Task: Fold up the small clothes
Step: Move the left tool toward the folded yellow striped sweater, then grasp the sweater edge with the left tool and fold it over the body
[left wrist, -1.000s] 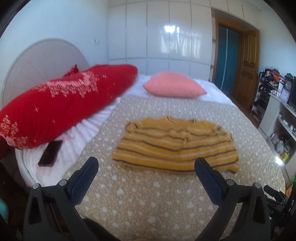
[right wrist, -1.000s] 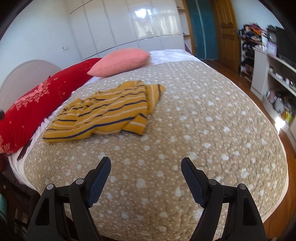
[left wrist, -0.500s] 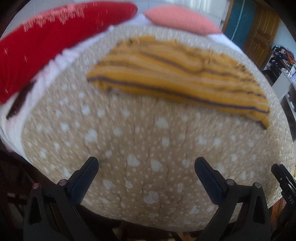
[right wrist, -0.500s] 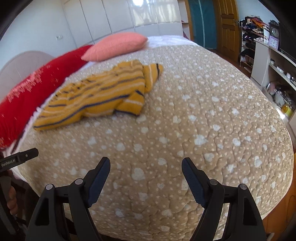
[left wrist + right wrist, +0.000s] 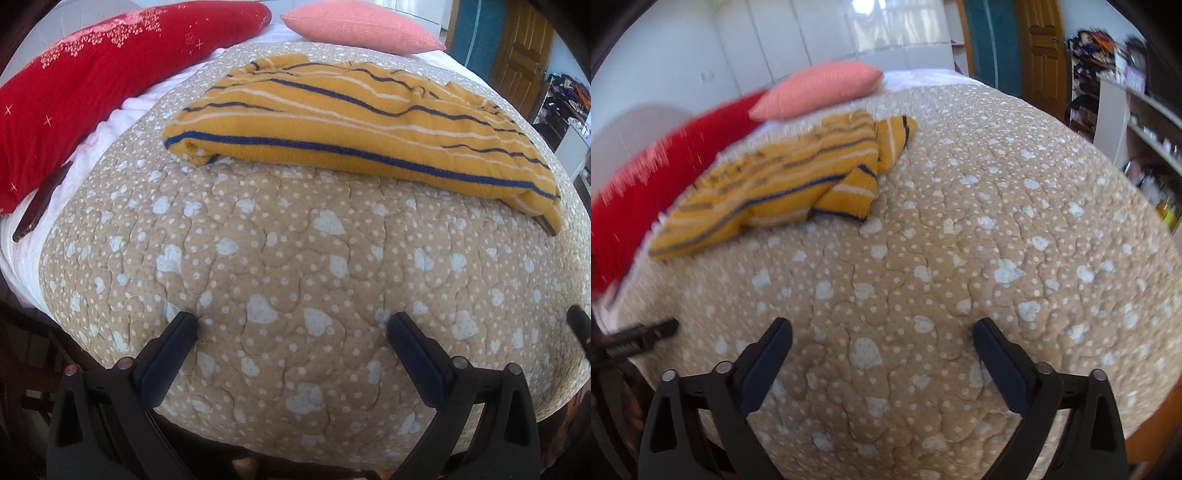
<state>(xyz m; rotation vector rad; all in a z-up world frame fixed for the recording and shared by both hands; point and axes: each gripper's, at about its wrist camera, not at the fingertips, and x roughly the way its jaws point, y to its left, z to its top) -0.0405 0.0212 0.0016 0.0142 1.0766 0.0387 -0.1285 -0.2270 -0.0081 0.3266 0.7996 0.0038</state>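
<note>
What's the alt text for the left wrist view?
A yellow striped sweater lies on a beige heart-print quilt, beyond the open, empty left gripper. A red pillow and a pink pillow sit behind.

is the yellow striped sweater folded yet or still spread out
Partly folded, not finished. The sweater lies across the bedspread with a doubled near edge, one sleeve sticking out; neither gripper touches it.

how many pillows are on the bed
2: a long red pillow along the bed's left side, and a pink pillow at the far end beyond the striped yellow sweater. None hidden that I can tell.
</note>
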